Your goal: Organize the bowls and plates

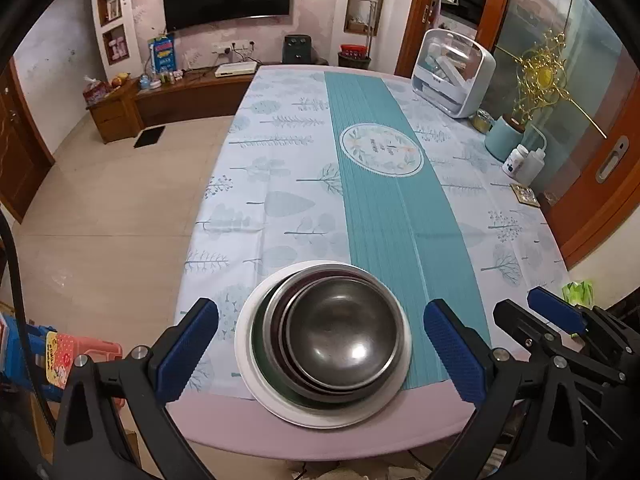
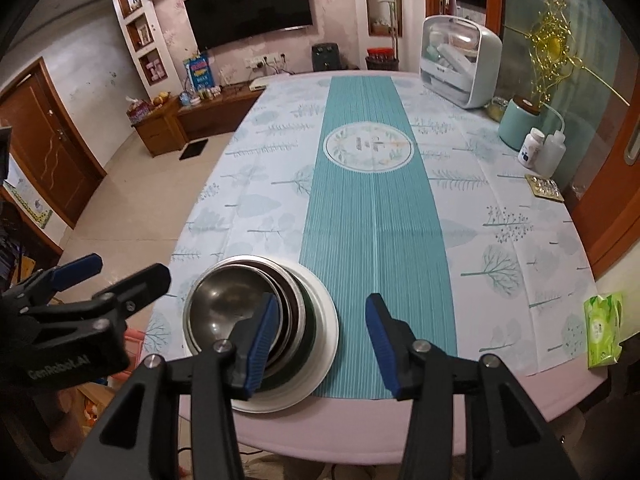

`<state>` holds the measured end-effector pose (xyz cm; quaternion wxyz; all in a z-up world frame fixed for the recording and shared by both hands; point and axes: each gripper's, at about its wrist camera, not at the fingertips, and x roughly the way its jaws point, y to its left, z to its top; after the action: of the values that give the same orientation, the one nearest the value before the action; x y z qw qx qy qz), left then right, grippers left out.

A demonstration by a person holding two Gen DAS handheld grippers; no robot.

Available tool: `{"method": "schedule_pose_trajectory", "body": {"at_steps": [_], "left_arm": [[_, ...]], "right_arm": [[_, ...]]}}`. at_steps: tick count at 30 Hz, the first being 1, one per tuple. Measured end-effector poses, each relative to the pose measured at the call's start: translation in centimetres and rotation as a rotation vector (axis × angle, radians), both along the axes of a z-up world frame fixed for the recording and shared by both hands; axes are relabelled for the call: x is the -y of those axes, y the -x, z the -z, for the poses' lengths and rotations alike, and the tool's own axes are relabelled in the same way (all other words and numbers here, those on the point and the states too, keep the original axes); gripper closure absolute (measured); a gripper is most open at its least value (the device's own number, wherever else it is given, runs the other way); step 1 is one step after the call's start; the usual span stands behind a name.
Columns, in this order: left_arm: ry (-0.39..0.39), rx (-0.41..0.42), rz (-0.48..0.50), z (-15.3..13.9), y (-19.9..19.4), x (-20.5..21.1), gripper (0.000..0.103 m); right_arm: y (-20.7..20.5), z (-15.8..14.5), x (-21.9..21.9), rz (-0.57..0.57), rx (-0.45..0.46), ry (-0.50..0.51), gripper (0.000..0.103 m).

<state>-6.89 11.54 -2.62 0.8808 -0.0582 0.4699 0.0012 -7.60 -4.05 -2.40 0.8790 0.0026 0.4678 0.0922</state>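
Bowls (image 1: 344, 336), dark steel, sit nested on a white plate (image 1: 280, 400) at the table's (image 1: 224, 420) near edge. Left gripper (image 1: 320, 348) and right gripper (image 2: 320, 344) both gape wide, holding nothing.

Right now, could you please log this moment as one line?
left gripper: open, straddling nested steel bowls | right gripper: open | round white plate: beneath bowls

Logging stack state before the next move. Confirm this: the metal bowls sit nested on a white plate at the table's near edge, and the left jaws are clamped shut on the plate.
Not quite. The metal bowls do sit nested on the white plate at the near edge, but the left gripper has its jaws wide open, either side of the stack, as the left wrist view shows.
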Motion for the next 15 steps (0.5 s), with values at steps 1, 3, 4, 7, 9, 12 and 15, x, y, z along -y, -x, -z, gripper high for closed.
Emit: {"method": "schedule_pose_trajectory", "body": {"at_steps": [1, 3, 4, 7, 9, 12, 15], "left_arm": [[-0.001, 0.003, -0.002, -0.2, 0.3, 0.3, 0.001], [-0.013, 0.009, -0.009, -0.6, 1.0, 1.0, 0.001], [-0.018, 0.011, -0.009, -0.8, 1.2, 1.3, 0.001], [-0.043, 0.03, -0.01, -1.3, 2.1, 2.3, 0.001], [-0.054, 0.041, -0.01, -1.8, 2.5, 2.8, 0.001], [-0.068, 0.054, -0.02, -2.5, 3.3, 3.3, 0.001], [-0.08, 0.068, -0.028, -2.9, 3.9, 3.6, 0.001]], "right_arm": [[0.3, -0.3, 0.2, -0.003, 0.009, 0.002, 0.057], [0.6, -0.9, 0.6, -0.01, 0.025, 0.008, 0.057], [0.8, -1.1, 0.7, -0.011, 0.031, 0.011, 0.057], [1.4, -1.8, 1.4, -0.009, 0.056, 0.018, 0.057], [1.8, -2.2, 1.8, -0.007, 0.065, 0.013, 0.057], [2.3, -2.5, 2.2, -0.006, 0.07, 0.007, 0.057], [2.7, -2.9, 2.4, -0.007, 0.087, 0.015, 0.057]]}}
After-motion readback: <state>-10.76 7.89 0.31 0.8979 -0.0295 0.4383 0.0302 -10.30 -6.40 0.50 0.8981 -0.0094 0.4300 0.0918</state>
